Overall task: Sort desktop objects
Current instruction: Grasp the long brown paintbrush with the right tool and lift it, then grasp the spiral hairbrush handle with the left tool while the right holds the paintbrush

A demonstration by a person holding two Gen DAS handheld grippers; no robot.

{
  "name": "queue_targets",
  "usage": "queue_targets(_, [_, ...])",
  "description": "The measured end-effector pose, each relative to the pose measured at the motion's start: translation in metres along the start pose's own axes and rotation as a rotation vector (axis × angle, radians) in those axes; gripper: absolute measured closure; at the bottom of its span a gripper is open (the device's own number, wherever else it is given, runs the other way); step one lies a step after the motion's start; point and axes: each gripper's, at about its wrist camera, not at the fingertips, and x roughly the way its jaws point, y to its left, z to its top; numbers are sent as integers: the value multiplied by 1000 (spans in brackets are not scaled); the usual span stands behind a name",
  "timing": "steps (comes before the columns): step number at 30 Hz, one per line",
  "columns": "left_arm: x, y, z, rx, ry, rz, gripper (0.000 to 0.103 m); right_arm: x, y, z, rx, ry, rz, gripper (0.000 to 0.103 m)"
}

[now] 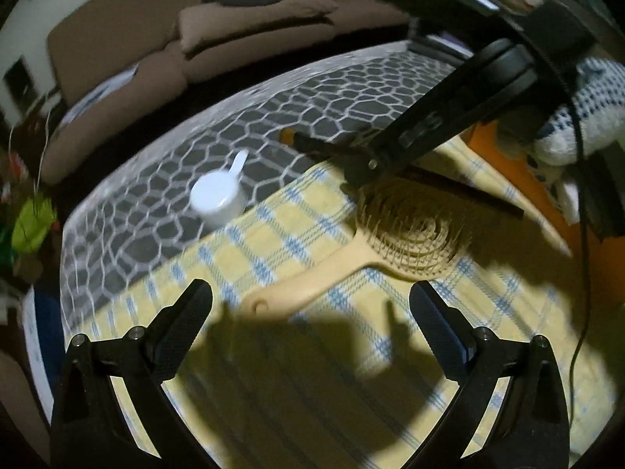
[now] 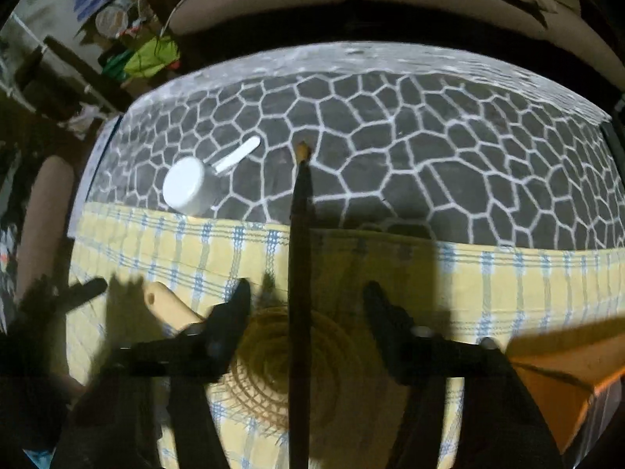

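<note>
**Brush, stick and scoop on the checked cloth's edge**

A pale wooden hairbrush [image 1: 406, 242] lies flat on a yellow cloth with blue checks [image 1: 273, 234], bristles up in concentric rings, its handle ending in a small hole. A long dark stick with an orange tip [image 2: 300, 273] lies across the brush head, resting on the bristles; its tip reaches past the cloth onto the grey counter [image 2: 429, 136] with the white honeycomb pattern. A white measuring scoop [image 1: 218, 199] sits on that patterned surface just beyond the cloth's edge, tipped on its side, its flat handle pointing away from the cloth. Scoop and brush lie apart
</note>
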Motion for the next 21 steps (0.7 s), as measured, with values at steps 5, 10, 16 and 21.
queue_targets(5, [12, -7, 8, 102, 9, 23, 2, -1, -3, 2, -16, -10, 51, 92])
queue_targets(10, [11, -9, 14, 158, -17, 22, 2, -21, 1, -3, -80, -45, 90, 93])
queue_targets(16, [4, -14, 18, 268, -66, 103, 2, -41, -8, -8, -70, -75, 142, 93])
queue_targets(21, [27, -19, 25, 336, -41, 209, 2, -44, -13, -15, -74, -62, 147, 93])
